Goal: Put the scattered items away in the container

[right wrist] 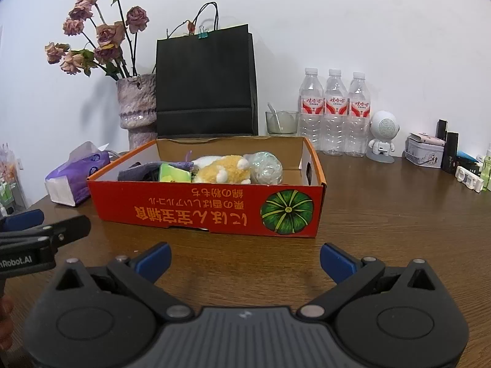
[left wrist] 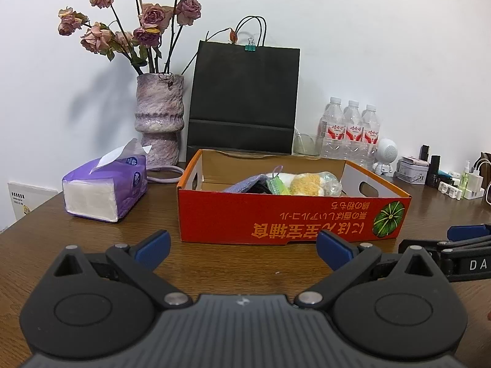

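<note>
Both grippers hang low over the wood-grain desk (right wrist: 383, 214), just in front of the box. The left gripper (left wrist: 242, 250) has its blue-padded fingers (left wrist: 153, 247) spread wide with nothing between them, and the right gripper (right wrist: 244, 259) is released the same way, its fingers (right wrist: 336, 262) apart and empty. Each shows black jointed linkages and a ribbed grey body.

The container is a shallow cardboard box (right wrist: 196, 211), red-orange outside with printed characters upside down and a green striped pumpkin at one corner, plain brown inside, with cut-out handle slots in the end walls. The gathered items lie in it along the near wall: a fuzzy yellow and white plush toy (right wrist: 224, 170), a crinkly clear plastic bundle (right wrist: 265, 167) touching the plush, a small glossy green packet (right wrist: 173, 173), and a soft grey-purple cloth (right wrist: 138, 173) at the end.

Beside the box sits a purple soft-pack of tissues (left wrist: 106, 188) with a sheet sticking up. Behind it stand a rough mottled lilac vase (left wrist: 159, 119) of dried roses, a matte black paper bag (left wrist: 244, 98) and three clear ribbed water bottles (right wrist: 334, 110).
</note>
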{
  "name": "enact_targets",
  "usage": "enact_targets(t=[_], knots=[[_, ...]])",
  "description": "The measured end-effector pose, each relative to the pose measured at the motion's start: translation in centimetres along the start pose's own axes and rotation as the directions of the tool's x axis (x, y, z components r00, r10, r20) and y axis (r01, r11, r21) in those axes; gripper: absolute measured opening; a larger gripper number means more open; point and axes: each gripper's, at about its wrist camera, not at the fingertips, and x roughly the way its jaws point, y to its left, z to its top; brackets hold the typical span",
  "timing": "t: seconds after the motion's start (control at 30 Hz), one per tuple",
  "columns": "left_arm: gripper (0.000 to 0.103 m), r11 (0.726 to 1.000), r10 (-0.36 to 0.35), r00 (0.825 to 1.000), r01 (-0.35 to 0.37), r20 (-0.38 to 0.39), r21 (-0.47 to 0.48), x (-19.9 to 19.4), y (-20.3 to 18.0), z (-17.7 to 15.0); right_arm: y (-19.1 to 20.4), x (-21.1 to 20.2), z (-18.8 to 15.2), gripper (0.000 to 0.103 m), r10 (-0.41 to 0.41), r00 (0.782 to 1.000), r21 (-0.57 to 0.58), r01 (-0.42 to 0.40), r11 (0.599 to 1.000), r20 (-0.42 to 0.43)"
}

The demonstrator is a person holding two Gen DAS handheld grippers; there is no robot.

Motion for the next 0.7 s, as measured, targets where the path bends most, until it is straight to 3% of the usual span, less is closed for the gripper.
enact_targets(t=[0.7], knots=[[0.103,1.0,0.009,1.0,-0.008,-0.011,0.009,0.21,-0.1,-0.07,0.06,0.32,-0.21,0.103,0.001,1.0,-0.01,-0.001,1.0,-0.018]])
